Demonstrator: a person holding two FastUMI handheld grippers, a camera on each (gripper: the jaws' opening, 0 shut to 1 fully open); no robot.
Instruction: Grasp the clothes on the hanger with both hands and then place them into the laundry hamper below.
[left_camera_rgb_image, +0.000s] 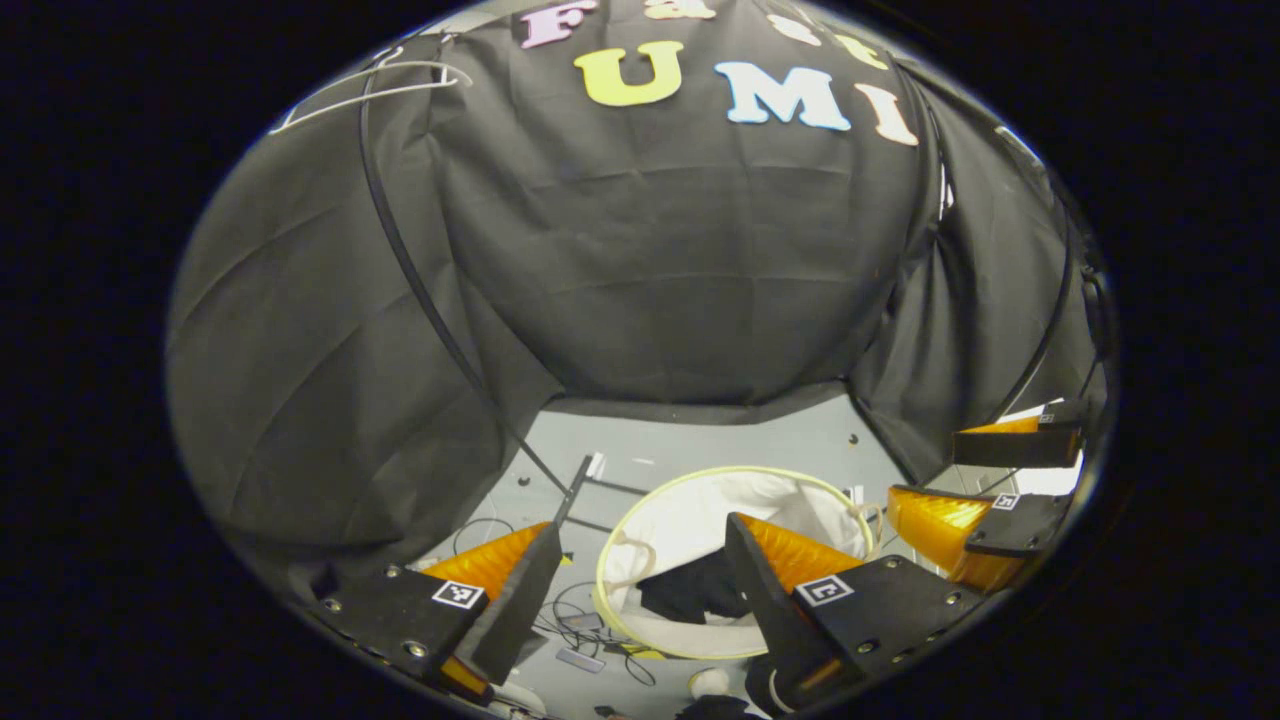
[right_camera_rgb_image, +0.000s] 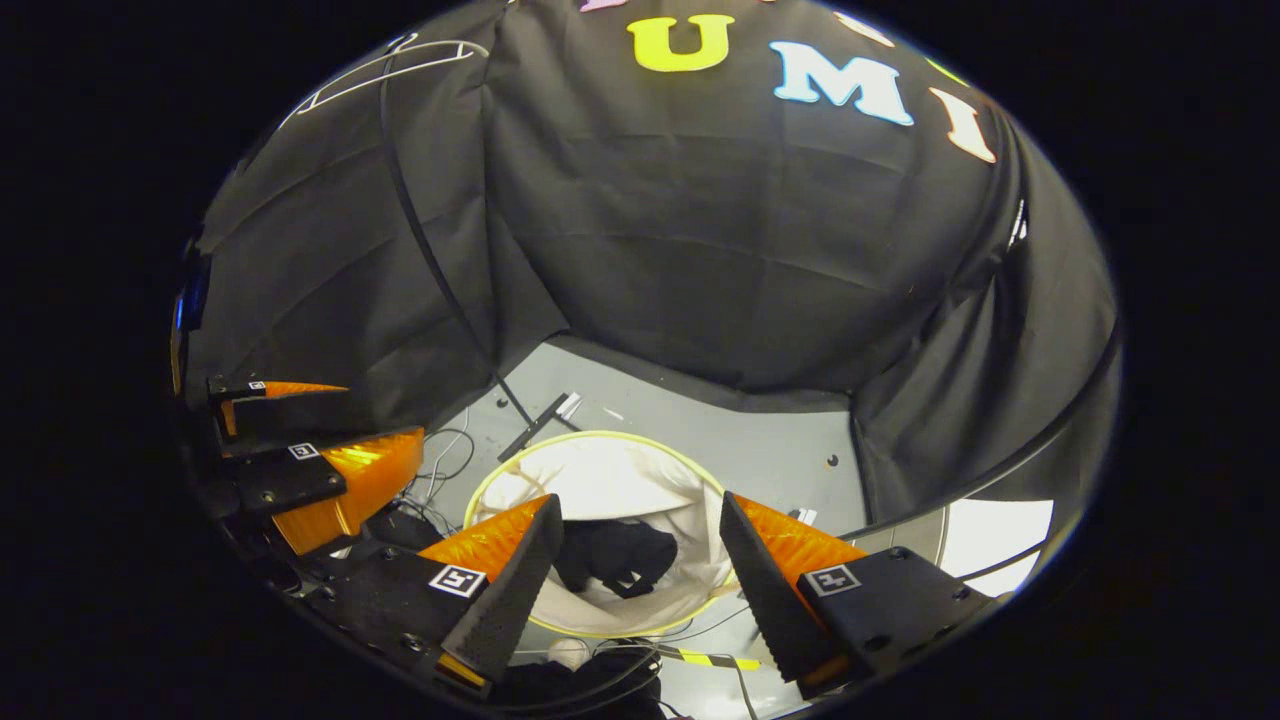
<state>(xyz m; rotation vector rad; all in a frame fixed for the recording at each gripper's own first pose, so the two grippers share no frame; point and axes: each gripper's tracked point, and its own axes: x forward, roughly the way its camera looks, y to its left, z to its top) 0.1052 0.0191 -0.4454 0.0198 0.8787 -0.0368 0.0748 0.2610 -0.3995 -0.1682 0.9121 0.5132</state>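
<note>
Dark clothes (right_camera_rgb_image: 612, 555) crumpled inside white hamper (right_camera_rgb_image: 600, 475).

Black cloth (left_camera_rgb_image: 640, 260) drapes the booth's back and sides, creased and hanging down to a grey floor (left_camera_rgb_image: 720, 445). A thin black pole (left_camera_rgb_image: 420, 290) slants down across the cloth to the floor's left edge. Loose cables (right_camera_rgb_image: 440, 455) lie near that edge, and a yellow-and-black striped strip (right_camera_rgb_image: 715, 659) lies at the floor's near edge.
</note>
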